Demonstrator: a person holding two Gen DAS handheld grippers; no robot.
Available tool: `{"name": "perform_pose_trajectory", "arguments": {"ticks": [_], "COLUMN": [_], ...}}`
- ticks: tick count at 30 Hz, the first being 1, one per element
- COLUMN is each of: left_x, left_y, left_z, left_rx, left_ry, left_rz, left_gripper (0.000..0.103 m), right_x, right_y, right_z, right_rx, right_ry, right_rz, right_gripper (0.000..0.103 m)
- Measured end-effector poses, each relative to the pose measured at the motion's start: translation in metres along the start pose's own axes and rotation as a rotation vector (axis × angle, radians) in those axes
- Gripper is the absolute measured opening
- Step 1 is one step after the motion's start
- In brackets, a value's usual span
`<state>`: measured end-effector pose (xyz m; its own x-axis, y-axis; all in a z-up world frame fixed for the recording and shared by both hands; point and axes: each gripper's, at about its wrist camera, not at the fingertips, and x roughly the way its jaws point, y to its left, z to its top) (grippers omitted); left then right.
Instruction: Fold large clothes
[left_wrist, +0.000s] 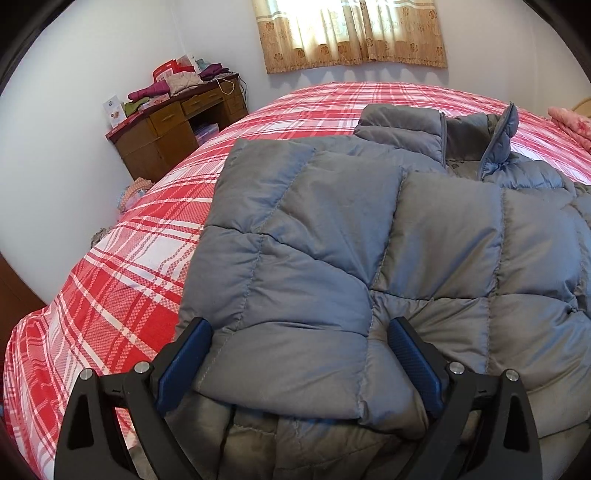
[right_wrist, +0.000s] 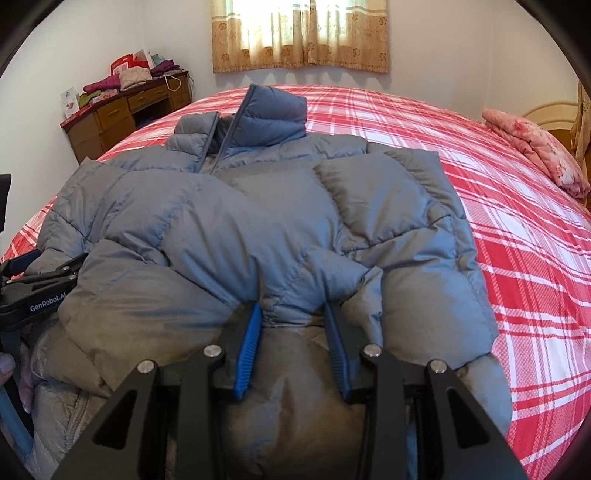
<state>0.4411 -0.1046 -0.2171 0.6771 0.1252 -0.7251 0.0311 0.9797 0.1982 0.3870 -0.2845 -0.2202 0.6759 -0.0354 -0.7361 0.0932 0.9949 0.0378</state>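
Note:
A grey quilted puffer jacket (left_wrist: 369, 229) lies on the red plaid bed (left_wrist: 122, 266), collar toward the far side, both sleeves folded over its front. It also shows in the right wrist view (right_wrist: 258, 221). My left gripper (left_wrist: 299, 332) is open, its blue pads straddling the end of the left folded sleeve. My right gripper (right_wrist: 293, 314) is open, its blue pads on either side of a bunched sleeve cuff (right_wrist: 291, 299) at the near hem. The left gripper (right_wrist: 40, 273) also shows at the left edge of the right wrist view.
A wooden desk (left_wrist: 173, 129) piled with clothes and boxes stands by the far left wall. A curtained window (left_wrist: 351, 33) is behind the bed. A folded pink floral cloth (right_wrist: 535, 147) lies at the bed's right edge. The plaid bed (right_wrist: 517, 240) stretches right of the jacket.

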Motion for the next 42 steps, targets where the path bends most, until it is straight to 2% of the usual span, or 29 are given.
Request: {"name": "perform_pose_trajectory", "arguments": {"ticks": [2,4,6,8,11,13,16,20,26,35,38,39,40,41,42], "left_x": [-0.017,-0.043,-0.057,-0.051,-0.019,0.011,0.05,0.071,0.08,0.082,0.081,0.079,0.072,0.059,0.049], "left_y": [0.01,0.028,0.043,0.054,0.065,0.07,0.064,0.049,0.045,0.035,0.038,0.044,0.051,0.063,0.068], "left_z": [0.01,0.027,0.046,0.069,0.088,0.092,0.086,0.068,0.063,0.063,0.066,0.069,0.074,0.081,0.087], "left_rx": [-0.013,-0.051,-0.08,-0.1,-0.152,-0.19,-0.177,-0.142,-0.137,-0.104,-0.094,-0.096,-0.118,-0.16,-0.182], "left_ry": [-0.001,-0.079,-0.144,-0.169,-0.128,-0.069,0.016,0.034,0.039,0.036,0.057,0.079,0.084,0.053,0.023], "left_rz": [-0.011,-0.059,-0.087,-0.048,0.023,0.027,0.051,0.069,0.089,0.136,0.112,0.102,0.104,0.089,0.075], "left_gripper": [0.097,0.097,0.097,0.097,0.097,0.097,0.097,0.097,0.097,0.1,0.1,0.1,0.1,0.1,0.1], "right_x": [-0.011,-0.03,-0.049,-0.051,-0.035,-0.012,0.016,0.043,0.045,0.05,0.049,0.047,0.045,0.035,0.023], "right_y": [-0.009,-0.021,-0.034,-0.05,-0.067,-0.076,-0.078,-0.087,-0.087,-0.083,-0.082,-0.084,-0.083,-0.084,-0.086], "right_z": [0.005,0.014,0.032,0.055,0.078,0.087,0.085,0.065,0.053,0.054,0.055,0.057,0.059,0.065,0.072], "right_rx": [0.026,0.074,0.101,0.151,0.211,0.23,0.21,0.211,0.197,0.181,0.175,0.164,0.151,0.137,0.139], "right_ry": [0.007,-0.042,-0.111,-0.14,-0.142,-0.104,-0.043,0.015,-0.003,0.005,0.012,0.026,0.039,0.046,0.018], "right_rz": [0.029,0.052,0.003,-0.056,-0.108,-0.118,-0.125,-0.111,-0.11,-0.125,-0.126,-0.111,-0.108,-0.092,-0.07], "right_gripper": [0.039,0.04,0.04,0.04,0.04,0.04,0.04,0.04,0.04,0.04,0.041,0.046,0.058,0.068,0.082]}}
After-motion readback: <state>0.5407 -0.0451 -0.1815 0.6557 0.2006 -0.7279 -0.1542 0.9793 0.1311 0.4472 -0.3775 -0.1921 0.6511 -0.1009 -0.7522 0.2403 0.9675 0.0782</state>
